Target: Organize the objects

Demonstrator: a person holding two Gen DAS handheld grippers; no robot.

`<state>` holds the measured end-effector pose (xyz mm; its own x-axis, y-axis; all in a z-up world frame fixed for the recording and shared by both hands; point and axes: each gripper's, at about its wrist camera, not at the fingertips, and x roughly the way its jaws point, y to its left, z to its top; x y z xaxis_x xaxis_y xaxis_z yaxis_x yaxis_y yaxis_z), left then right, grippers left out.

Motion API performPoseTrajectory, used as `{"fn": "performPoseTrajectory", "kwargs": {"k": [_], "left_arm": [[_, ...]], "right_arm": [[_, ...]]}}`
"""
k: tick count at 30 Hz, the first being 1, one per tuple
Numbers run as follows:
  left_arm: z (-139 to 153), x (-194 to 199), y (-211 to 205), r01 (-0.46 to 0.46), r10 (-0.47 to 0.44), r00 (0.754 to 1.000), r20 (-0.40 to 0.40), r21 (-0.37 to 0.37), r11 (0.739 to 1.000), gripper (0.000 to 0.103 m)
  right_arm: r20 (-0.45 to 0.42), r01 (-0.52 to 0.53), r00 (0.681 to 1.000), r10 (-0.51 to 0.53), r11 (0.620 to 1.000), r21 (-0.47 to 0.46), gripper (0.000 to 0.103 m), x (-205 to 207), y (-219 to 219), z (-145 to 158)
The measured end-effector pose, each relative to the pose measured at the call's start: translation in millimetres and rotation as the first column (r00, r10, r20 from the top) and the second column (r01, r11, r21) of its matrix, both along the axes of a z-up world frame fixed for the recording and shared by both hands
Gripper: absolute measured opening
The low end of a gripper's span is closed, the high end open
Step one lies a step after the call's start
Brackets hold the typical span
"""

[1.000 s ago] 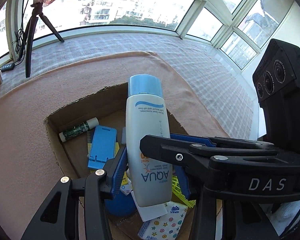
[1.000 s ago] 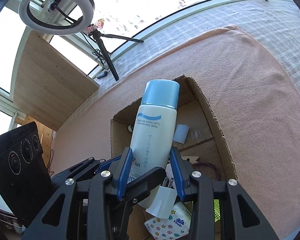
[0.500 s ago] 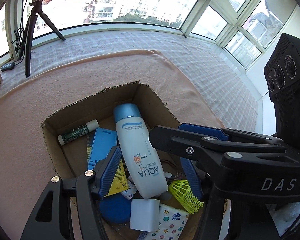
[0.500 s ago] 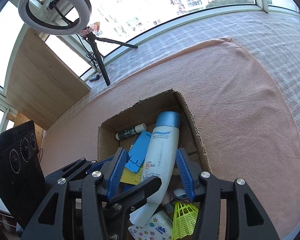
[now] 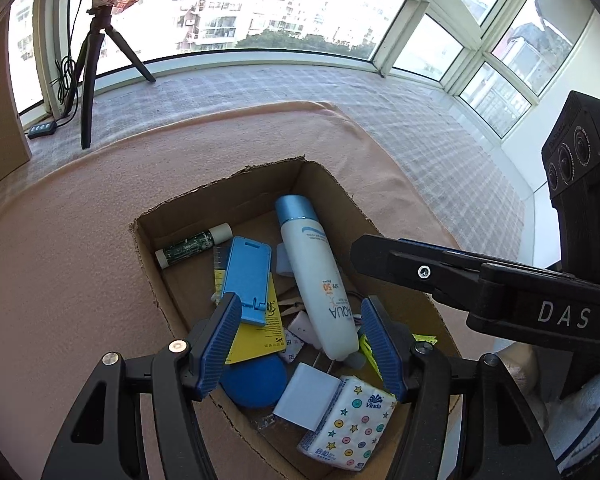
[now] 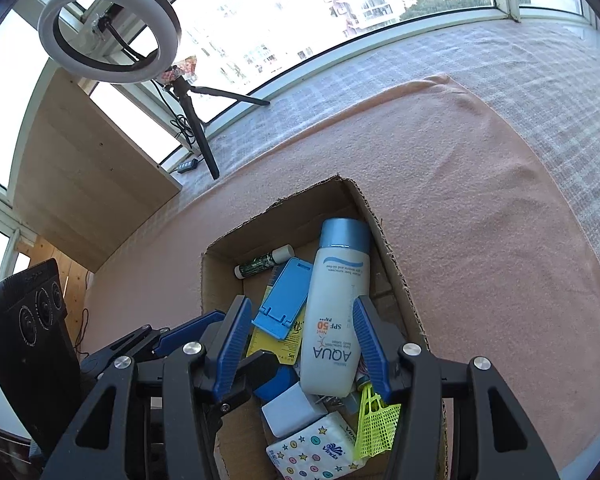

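i hold both tools over an open cardboard box [image 5: 148, 240] on a pink blanket [image 5: 60, 272]. the left tool [image 5: 300, 344] hangs with its jaws apart and nothing gripped; the right tool [image 6: 300, 340] also stands open, clear of the sunscreen bottle [image 6: 336, 312]. the bottle lies flat inside the box, blue cap toward the far wall, resting on clutter: a blue phone stand [image 5: 246, 276], a green glue stick [image 5: 192, 245], a tissue pack [image 5: 348, 420] and a yellow shuttlecock [image 6: 376, 420].
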<state>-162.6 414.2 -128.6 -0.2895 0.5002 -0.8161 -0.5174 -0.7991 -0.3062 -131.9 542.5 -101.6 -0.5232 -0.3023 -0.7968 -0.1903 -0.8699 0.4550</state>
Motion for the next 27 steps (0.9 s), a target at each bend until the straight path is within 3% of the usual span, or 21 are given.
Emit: {"fn": "performPoseTrajectory", "kwargs": {"k": [10, 27], "left_arm": [[11, 12, -65, -0.082, 0.081, 0.997, -0.017, -0.022, 0.996, 0.066], [43, 55, -193, -0.223, 0.218, 0.972, -0.086, -0.055, 0.973, 0.066]], "right_arm": [[-0.021, 0.002, 1.000, -0.001, 0.999, 0.037, 0.049, 21, -24, 8], [-0.086, -0.069, 0.993, 0.078, 0.992, 0.105, 0.049, 49, -112, 37]]}}
